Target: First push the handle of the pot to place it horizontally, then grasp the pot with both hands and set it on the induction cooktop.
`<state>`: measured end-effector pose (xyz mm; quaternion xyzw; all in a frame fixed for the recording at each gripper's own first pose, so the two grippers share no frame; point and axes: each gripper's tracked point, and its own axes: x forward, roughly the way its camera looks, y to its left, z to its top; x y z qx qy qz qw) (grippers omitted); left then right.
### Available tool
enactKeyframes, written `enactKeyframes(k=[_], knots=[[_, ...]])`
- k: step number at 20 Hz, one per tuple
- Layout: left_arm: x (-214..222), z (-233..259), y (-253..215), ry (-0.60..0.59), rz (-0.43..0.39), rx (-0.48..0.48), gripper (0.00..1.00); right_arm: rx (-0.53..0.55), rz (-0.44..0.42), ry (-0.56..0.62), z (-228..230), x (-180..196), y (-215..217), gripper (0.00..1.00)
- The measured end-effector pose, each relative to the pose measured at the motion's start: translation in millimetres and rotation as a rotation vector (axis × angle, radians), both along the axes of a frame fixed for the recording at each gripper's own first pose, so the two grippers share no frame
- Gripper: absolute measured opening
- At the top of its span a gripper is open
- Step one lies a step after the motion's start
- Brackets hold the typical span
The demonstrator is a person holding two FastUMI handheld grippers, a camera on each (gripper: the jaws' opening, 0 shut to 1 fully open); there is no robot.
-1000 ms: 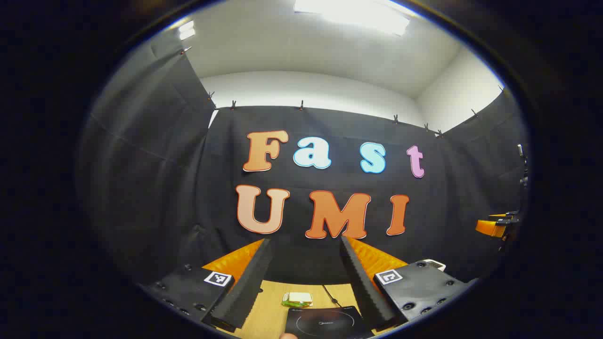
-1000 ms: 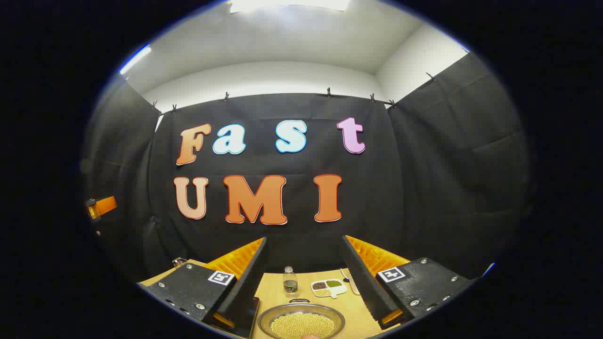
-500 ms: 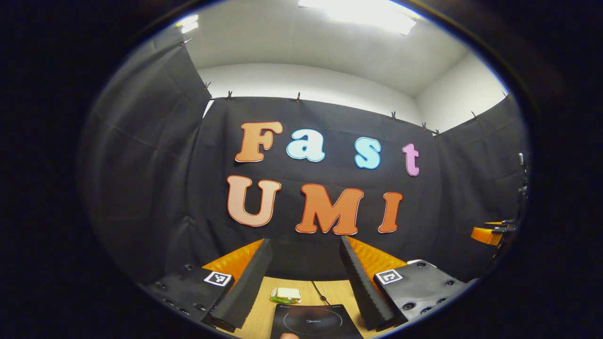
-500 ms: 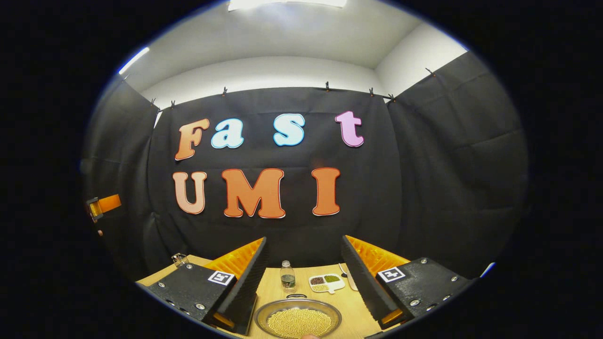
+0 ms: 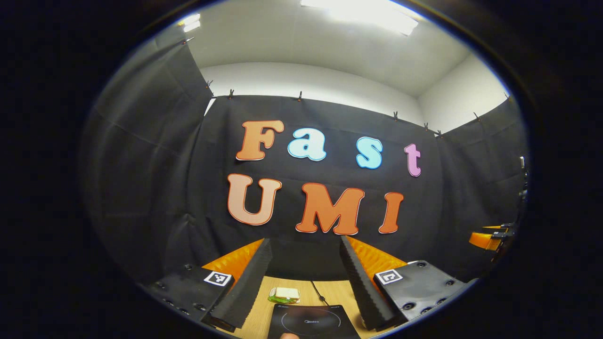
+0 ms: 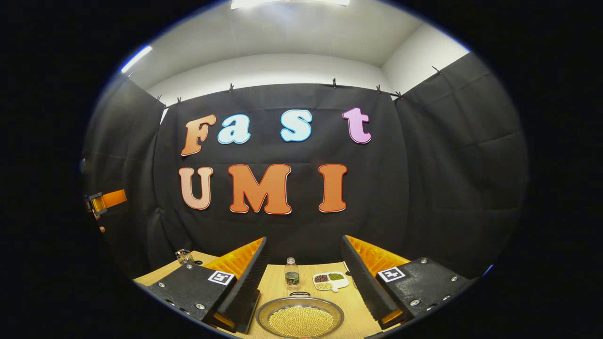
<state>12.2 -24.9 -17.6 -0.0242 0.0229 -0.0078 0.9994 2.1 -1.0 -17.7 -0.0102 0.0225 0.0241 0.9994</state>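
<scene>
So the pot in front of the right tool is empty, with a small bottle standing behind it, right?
Not quite. In the right gripper view the pot is filled with small yellowish beads or beans, not empty. The small bottle does stand behind it on the table.

both cameras ride high, tilted up at the back wall; left gripper view overlooks the induction cooktop (image 5: 308, 323), right gripper view the pot (image 6: 300, 320), sharing the tabletop (image 6: 278, 282).

Bright ceiling light panel (image 5: 360, 14) blown out at top in both views; black cloth walls dim. Strong fisheye bending at edges. Sharp focus, no motion blur.
</scene>
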Motion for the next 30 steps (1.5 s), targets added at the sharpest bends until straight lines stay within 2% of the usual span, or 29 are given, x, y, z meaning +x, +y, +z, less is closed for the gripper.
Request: enactKeyframes(k=[2,3,4,5,6,7,8,9,11,13,14,15,17,19,20,21,24,25,26,27,30], knots=[[-1.1,-1.0,2.8,0.004,0.003,-0.002,0.92,-0.003,0.005,-0.001,-1.6,0.4,1.2,1.0],[-0.6,-1.2,2.8,0.005,0.004,-0.002,0.92,-0.005,0.007,-0.002,-1.4,0.3,2.1,0.87],[-0.8,-2.1,3.0,0.007,0.005,-0.001,0.92,-0.009,0.013,-0.005,-1.4,0.4,3.0,0.92],[-1.5,-1.7,2.9,0.008,0.001,-0.003,0.92,-0.014,0.017,-0.007,-1.7,-0.5,5.3,0.88],[-2.6,-1.4,1.6,0.006,-0.005,-0.007,0.92,-0.02,0.025,-0.008,-2.6,-1.2,6.5,0.9],[-3.1,-1.5,1.6,0.004,-0.005,-0.008,0.92,-0.026,0.037,-0.006,-3.8,-2.8,9.4,0.75],[-4.0,-0.7,1.6,0.0,-0.004,-0.007,0.92,-0.031,0.052,-0.003,-5.8,-4.1,12.8,0.76],[-3.3,1.8,1.8,-0.003,-0.003,-0.004,0.92,-0.035,0.061,0.003,-7.8,-4.3,14.4,0.72],[-5.1,2.7,-0.2,-0.004,-0.002,0.004,0.92,-0.039,0.07,0.009,-10.6,-3.3,17.1,0.6],[-5.6,1.8,-1.9,-0.001,-0.005,0.001,0.92,-0.034,0.073,0.014,-14.2,-3.6,17.9,0.43],[-6.4,0.8,-1.4,0.002,-0.006,-0.001,0.98,-0.031,0.071,0.018,-16.7,-2.9,16.8,0.4],[-5.4,-0.2,-1.9,0.006,-0.006,-0.001,0.97,-0.032,0.069,0.019,-18.2,-3.4,15.8,0.32],[-6.5,0.0,0.1,0.007,-0.001,-0.001,0.94,-0.038,0.052,0.018,-21.3,-3.9,10.3,0.25],[-7.9,3.3,2.1,0.001,0.003,0.003,0.92,-0.027,0.043,0.006,-22.8,-4.2,8.7,0.07],[-8.4,4.7,2.1,-0.002,0.004,0.006,0.95,-0.017,0.041,0.007,-25.3,-5.2,8.8,0.03],[-9.2,3.3,1.3,-0.005,0.005,0.011,0.95,-0.009,0.043,0.011,-30.0,-6.0,9.2,0.0],[-12.2,5.6,2.1,-0.005,0.006,0.017,0.92,-0.012,0.037,0.036,-48.8,-8.4,5.6,0.0],[-12.3,4.4,2.9,-0.004,0.007,0.015,0.95,-0.014,0.038,0.051,-57.5,-10.3,6.6,0.0],[-12.5,3.1,4.6,-0.004,0.011,0.014,0.92,-0.014,0.045,0.068,-66.4,-11.8,8.8,0.0],[-11.9,3.2,6.4,-0.004,0.017,0.016,0.98,-0.015,0.054,0.085,-75.2,-14.2,10.3,0.0],[-11.6,1.9,14.3,-0.007,0.042,0.031,0.95,-0.011,0.056,0.129,-102.9,-21.5,7.2,0.0]])
